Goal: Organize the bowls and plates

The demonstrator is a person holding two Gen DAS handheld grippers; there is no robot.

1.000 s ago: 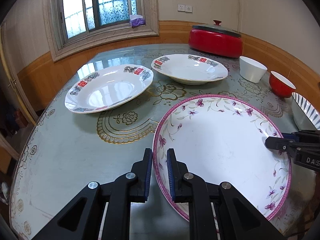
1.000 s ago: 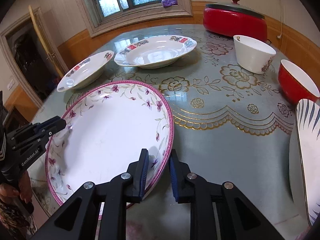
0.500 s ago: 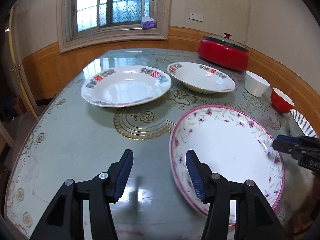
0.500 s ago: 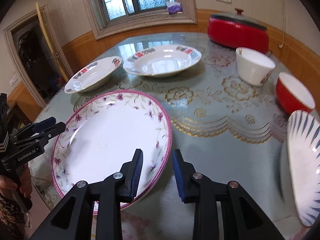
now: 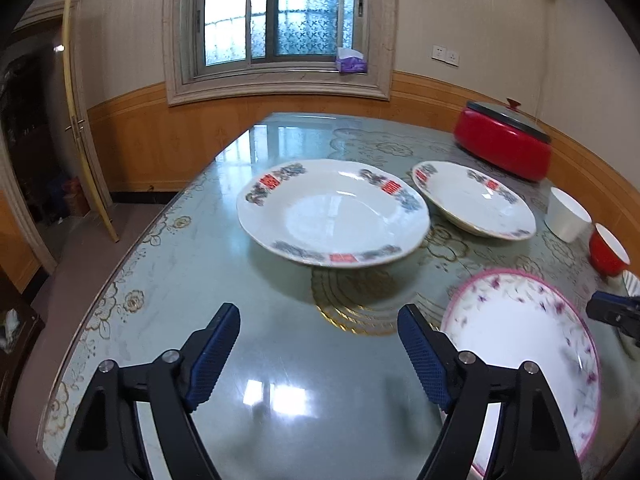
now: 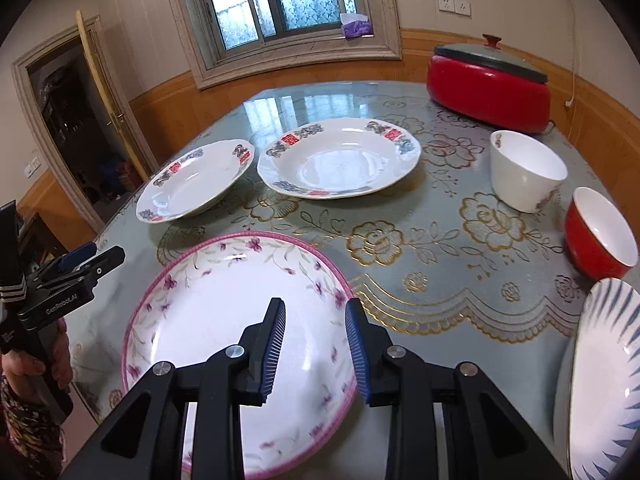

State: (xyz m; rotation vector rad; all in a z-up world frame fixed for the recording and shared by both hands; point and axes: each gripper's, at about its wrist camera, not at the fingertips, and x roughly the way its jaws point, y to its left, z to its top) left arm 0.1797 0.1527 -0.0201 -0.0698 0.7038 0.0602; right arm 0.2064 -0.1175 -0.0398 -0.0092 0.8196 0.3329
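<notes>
Released since earlier frame: pink plate (image 6: 240,344), flat on table (image 5: 248,320). Left gripper (image 5: 318,350) opening, empty; right gripper (image 6: 316,344) slightly parted, empty, above plate. Risk: glossy rims slipping when stacked onto red-marked plates (image 5: 332,212).

Both cameras ride just behind their own tongs and look forward and down across the counter (image 5: 280,360) toward the window (image 5: 276,20) wall. The left wrist view sits near the counter's near edge, with the flowered plate (image 5: 516,340) at lower right. The right wrist view hangs close over that same plate (image 6: 224,320) at lower centre. Both share the two red-marked plates, the red pot (image 6: 488,80) and the bowls.
</notes>
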